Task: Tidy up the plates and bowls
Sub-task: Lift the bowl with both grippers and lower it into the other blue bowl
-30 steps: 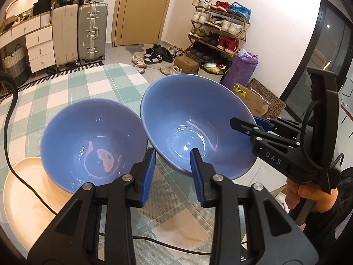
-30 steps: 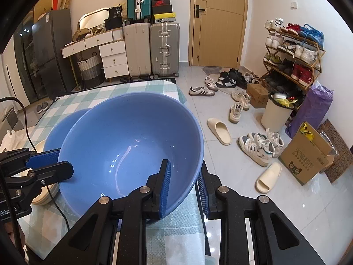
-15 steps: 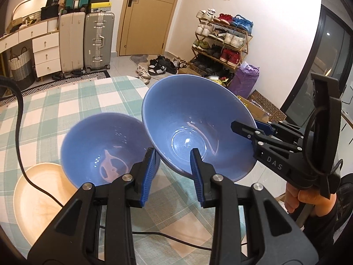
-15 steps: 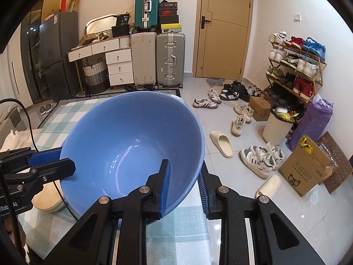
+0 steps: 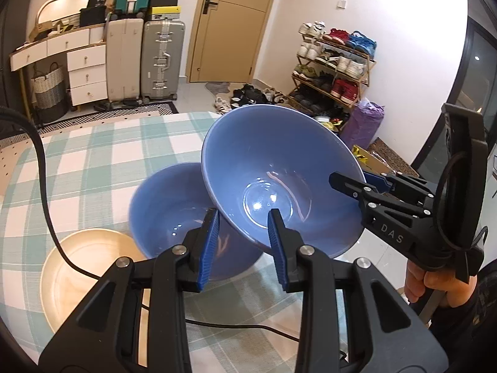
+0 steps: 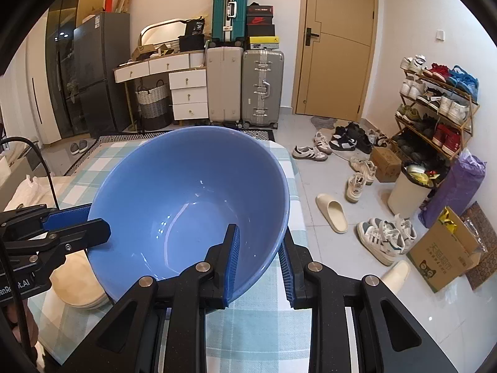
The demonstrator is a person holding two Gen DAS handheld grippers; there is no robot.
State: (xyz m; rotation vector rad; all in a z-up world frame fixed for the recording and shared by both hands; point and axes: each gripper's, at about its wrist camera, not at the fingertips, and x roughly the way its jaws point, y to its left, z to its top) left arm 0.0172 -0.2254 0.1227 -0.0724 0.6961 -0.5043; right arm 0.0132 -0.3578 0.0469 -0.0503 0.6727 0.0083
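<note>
A large blue bowl hangs tilted above the table, carried by both grippers. My left gripper is shut on the rim nearest it. On the opposite rim my right gripper is shut, with a person's hand on its handle. A second blue bowl sits on the checked tablecloth, partly under the lifted one. Beside it lies a cream plate; the right wrist view shows cream plates stacked there.
A black cable trails across the cloth and over the plate. The table's right edge drops to a tiled floor strewn with shoes. Suitcases, drawers and a shoe rack line the walls.
The held bowl has risen and moved left until it overlaps the second bowl on the table. Both grippers kept their hold on its rim.
</note>
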